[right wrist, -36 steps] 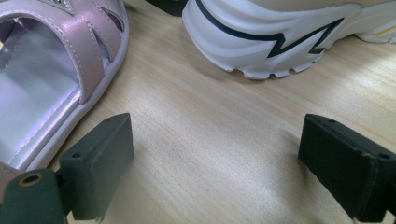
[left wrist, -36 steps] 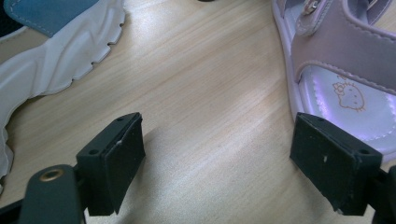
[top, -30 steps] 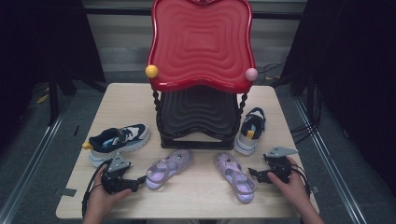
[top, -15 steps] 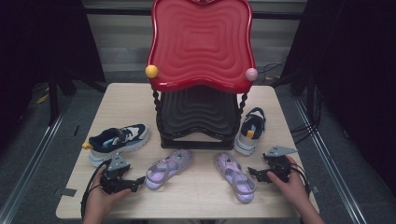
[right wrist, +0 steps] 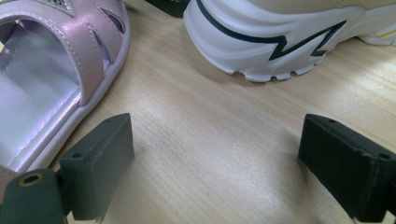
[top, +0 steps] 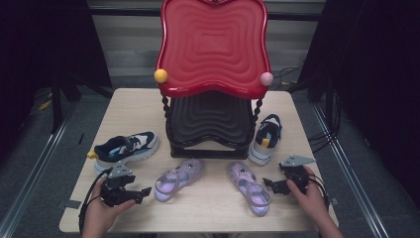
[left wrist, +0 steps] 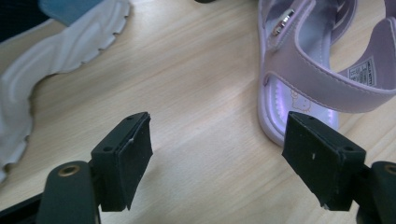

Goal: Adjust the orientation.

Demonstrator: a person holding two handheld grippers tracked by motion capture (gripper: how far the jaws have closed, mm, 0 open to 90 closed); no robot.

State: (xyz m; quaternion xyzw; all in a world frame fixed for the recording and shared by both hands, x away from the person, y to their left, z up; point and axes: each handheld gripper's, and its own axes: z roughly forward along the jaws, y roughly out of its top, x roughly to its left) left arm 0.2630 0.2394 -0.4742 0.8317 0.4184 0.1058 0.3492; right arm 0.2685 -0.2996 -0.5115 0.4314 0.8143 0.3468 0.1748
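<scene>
reaching for the left purple sandal (top: 178, 178) with my left gripper (top: 144, 191), i could shove it away if a pad clips the sole edge first. its jaws have just been closing, stand fairly wide, hold nothing; the sandal lies just right. my right gripper (top: 268, 183) gapes empty beside the right sandal (top: 248, 186).

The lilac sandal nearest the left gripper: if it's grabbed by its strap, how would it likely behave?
The lilac sandal looks light for its size. Its thin strap would probably flex, letting the sole dangle. The glossy surface may slip between the left gripper pads.
</scene>
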